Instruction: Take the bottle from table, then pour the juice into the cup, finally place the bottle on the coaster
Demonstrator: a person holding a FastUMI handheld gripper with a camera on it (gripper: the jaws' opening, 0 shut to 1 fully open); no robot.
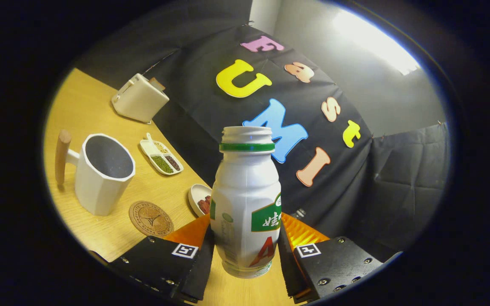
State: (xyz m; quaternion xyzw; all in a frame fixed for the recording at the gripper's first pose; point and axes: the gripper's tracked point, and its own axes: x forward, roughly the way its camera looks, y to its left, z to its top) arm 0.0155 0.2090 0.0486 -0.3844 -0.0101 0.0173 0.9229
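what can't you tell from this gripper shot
Gripper view:
- Juice level: the bottle is opaque.
- The bottle's far side, turned away.
- Grip: the gripper flanks the bottle; finger contact is unclear.
- Cup contents: its inside is in shadow.
- Dish: partly behind the bottle.
- Coaster print: too small.

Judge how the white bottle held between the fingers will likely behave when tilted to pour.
The bottle looks like thin plastic, so probably light and slightly squeezable. Its smooth sides may slip in the tool, which grips it low down. Cap off, so liquid could spill early.

Bottle (246, 204) between the tool's (245, 250) fingers; coaster (151, 218) before cup (104, 172).
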